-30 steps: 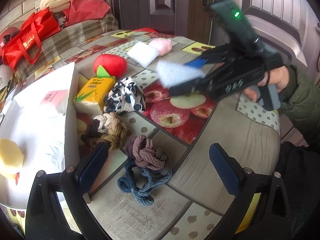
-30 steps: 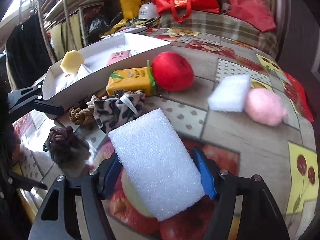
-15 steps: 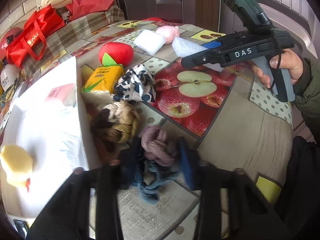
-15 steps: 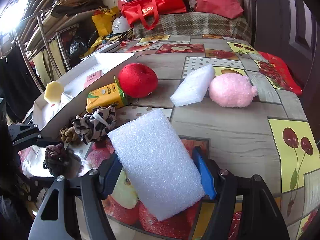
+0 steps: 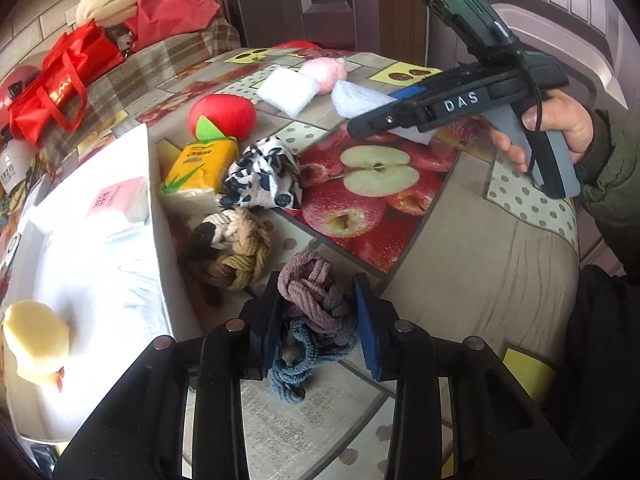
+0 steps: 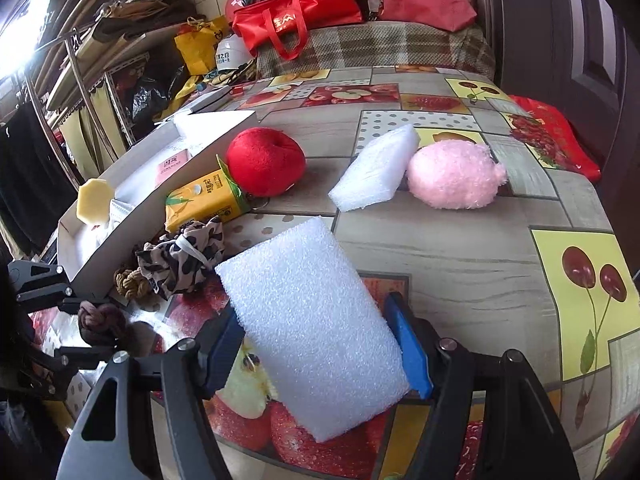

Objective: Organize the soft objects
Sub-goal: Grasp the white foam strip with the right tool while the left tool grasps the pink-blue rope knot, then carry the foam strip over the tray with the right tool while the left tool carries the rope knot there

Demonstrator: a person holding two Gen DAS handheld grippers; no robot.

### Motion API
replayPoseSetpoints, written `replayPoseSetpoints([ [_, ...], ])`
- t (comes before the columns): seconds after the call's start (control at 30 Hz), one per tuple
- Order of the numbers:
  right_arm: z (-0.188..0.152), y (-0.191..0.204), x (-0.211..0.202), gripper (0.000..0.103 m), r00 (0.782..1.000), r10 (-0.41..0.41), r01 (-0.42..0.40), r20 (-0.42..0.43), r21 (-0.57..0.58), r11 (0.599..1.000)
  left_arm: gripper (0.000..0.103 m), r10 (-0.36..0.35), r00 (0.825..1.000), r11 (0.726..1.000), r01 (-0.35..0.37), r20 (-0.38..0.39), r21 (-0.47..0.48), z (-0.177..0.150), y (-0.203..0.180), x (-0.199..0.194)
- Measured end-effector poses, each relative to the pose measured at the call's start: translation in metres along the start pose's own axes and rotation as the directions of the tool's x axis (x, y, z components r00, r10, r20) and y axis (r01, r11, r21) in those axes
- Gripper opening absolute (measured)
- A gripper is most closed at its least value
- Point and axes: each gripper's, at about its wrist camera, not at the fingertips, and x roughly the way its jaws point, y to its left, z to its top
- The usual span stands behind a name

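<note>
My left gripper (image 5: 318, 322) is shut on a mauve and blue knotted rope toy (image 5: 314, 300) just right of the white box (image 5: 158, 240). My right gripper (image 6: 316, 340) is shut on a white foam block (image 6: 308, 320) and holds it above the table; it also shows in the left wrist view (image 5: 400, 114). A beige knotted rope (image 5: 236, 248), a leopard scrunchie (image 6: 180, 256), a yellow tissue pack (image 6: 204, 200), a red plush apple (image 6: 264, 160), a second foam block (image 6: 376, 168) and a pink plush (image 6: 452, 174) lie on the table.
The white box holds a pink tissue pack (image 5: 120, 200), a white cloth and a yellow sponge (image 5: 34, 336). Red bags (image 6: 296, 16) sit on a plaid cover behind the table. A dark door stands at the right. Metal shelving (image 6: 80, 80) is at the left.
My left gripper moved down and forward and closed on the mauve and blue rope toy. My right gripper, holding the foam block, moved back towards the table's far end.
</note>
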Motion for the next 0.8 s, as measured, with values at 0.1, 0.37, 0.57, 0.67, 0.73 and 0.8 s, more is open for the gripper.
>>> replayPoseSetpoints([
  [0.1, 0.0, 0.0, 0.0, 0.07, 1.0, -0.002, 0.002, 0.001, 0.002, 1.0, 0.032, 0.011, 1.0, 0.999, -0.009, -0.026, 0.041, 0.001, -0.008, 0.006],
  [0.37, 0.0, 0.005, -0.028, 0.069, 0.981, -0.044, 0.04, 0.188, 0.024, 0.999, 0.025, 0.064, 0.972, 0.998, -0.06, 0.224, -0.023, -0.007, 0.003, -0.035],
  [0.57, -0.001, 0.03, -0.049, 0.069, 0.927, -0.097, 0.094, 0.362, 0.026, 0.995, 0.025, 0.164, 0.875, 0.961, -0.039, 0.456, -0.273, -0.028, 0.048, -0.079],
  [0.67, -0.003, 0.047, -0.055, 0.069, 0.901, -0.126, 0.144, 0.415, -0.013, 0.989, 0.025, 0.236, 0.842, 0.934, -0.058, 0.485, -0.353, -0.035, 0.06, -0.091],
  [0.73, -0.003, 0.055, -0.054, 0.069, 0.899, -0.11, 0.129, 0.424, -0.017, 0.991, 0.025, 0.262, 0.835, 0.929, -0.083, 0.483, -0.36, -0.036, 0.059, -0.093],
  [0.8, -0.001, 0.06, -0.051, 0.069, 0.901, -0.099, 0.119, 0.423, -0.02, 0.993, 0.025, 0.275, 0.833, 0.93, -0.103, 0.481, -0.352, -0.035, 0.057, -0.094],
])
